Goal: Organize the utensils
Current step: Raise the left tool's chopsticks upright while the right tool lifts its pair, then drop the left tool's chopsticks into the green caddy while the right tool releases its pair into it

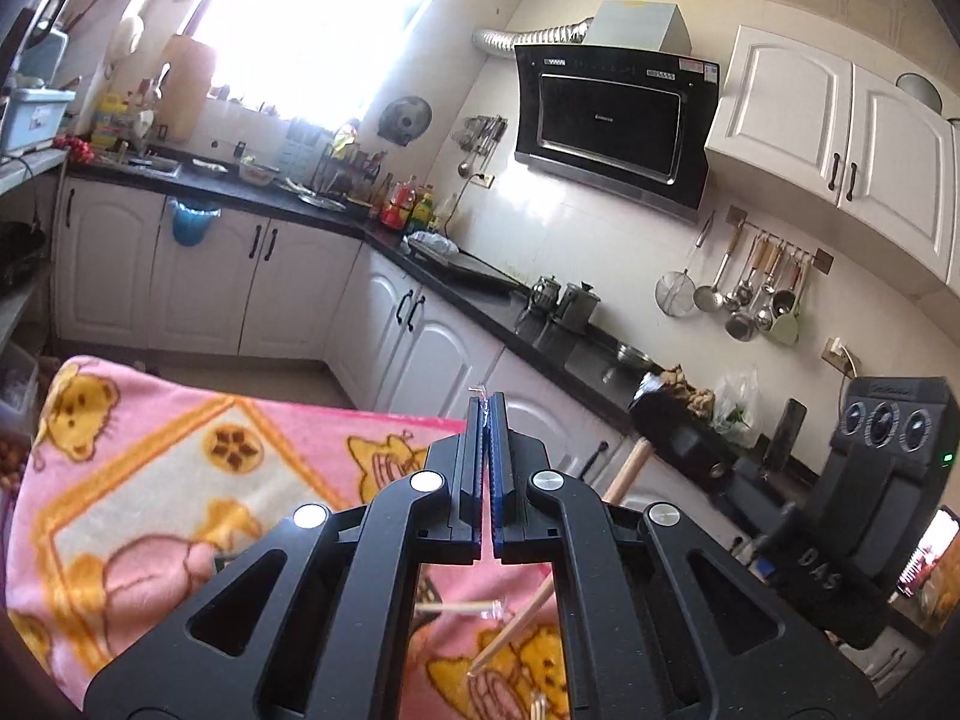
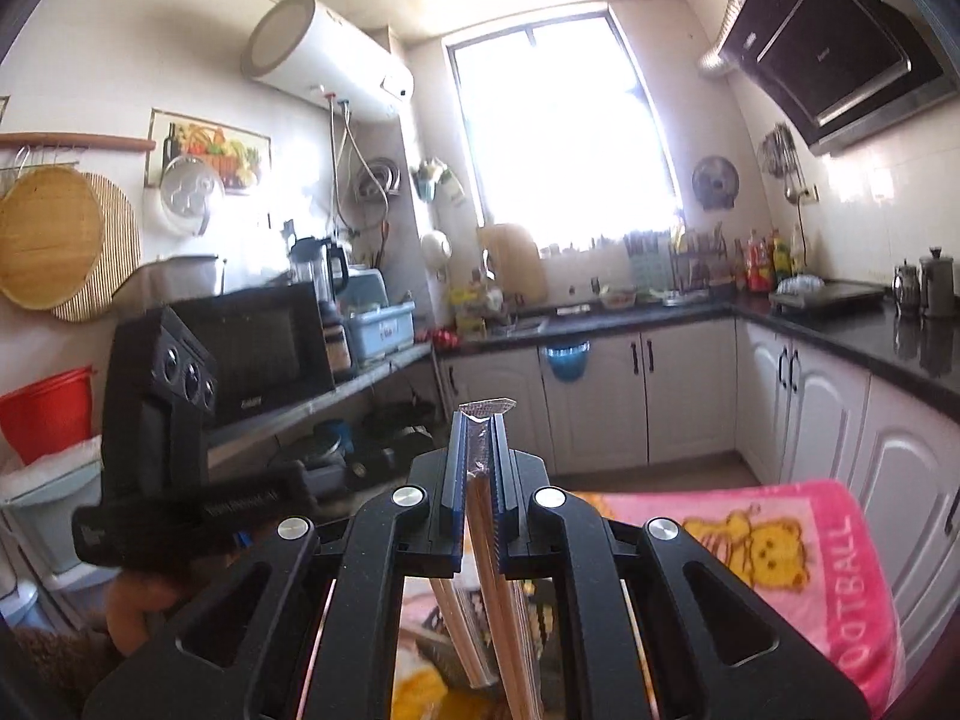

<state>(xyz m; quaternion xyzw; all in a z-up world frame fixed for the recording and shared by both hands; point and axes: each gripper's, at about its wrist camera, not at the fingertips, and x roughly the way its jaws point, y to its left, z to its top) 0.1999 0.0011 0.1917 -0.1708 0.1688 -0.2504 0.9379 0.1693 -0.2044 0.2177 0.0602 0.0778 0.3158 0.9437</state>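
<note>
Sunlit kitchen fills both views, white cabinets under a black counter point(image 1: 480, 300) and a bright window point(image 2: 558, 132) behind. Low in each frame lies a pink cartoon blanket point(image 1: 180, 480) covering the surface. At lower centre of the right wrist view, the right tool point(image 2: 480, 420) is clamped on wrapped chopsticks point(image 2: 480, 504), their clear wrapper tip poking out above the pads. At lower centre of the left wrist view, the left tool point(image 1: 487, 405) is fully closed, a thin scrap of clear wrapper pinched at its tip. Loose chopsticks point(image 1: 510, 636) rest on the blanket beneath it.
</note>
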